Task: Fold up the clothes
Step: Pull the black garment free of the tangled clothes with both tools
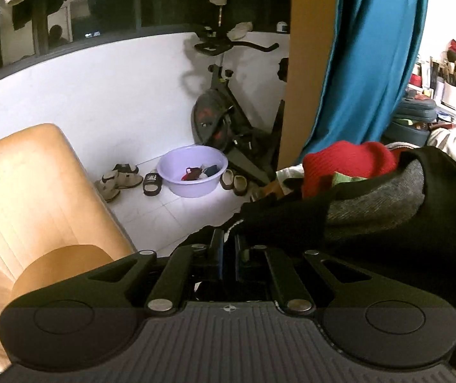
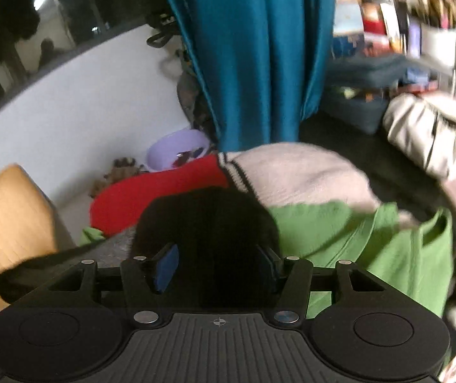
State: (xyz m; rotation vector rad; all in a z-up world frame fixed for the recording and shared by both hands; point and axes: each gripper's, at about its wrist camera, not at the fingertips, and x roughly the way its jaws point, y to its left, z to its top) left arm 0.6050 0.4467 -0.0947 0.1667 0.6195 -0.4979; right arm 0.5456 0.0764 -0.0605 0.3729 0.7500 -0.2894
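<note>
Left view: the left hand-held gripper [image 1: 228, 245] is closed narrow on the edge of a black garment [image 1: 291, 217] that stretches right, hiding the pile below. Open floor [image 1: 170, 210] lies ahead; a chair [image 1: 30, 191] stands left.

Right view, blurred: the right hand-held gripper [image 2: 216, 268] stands half wide around black cloth [image 2: 208, 220]; whether its pads press I cannot tell. A green garment [image 2: 371, 242] lies to the right

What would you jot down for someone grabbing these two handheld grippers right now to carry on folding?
Left gripper: shut on the edge of the black garment.
Right gripper: jaws apart, black cloth between them; the blur hides whether the pads press it.
The garment, grey inside, hangs lifted between both grippers over the pile: red sweater, green top, pale knit.
Done: garment picked up. No finished fold in view.
Left: get a sure right grip, spread it, fold it, then the others.
</note>
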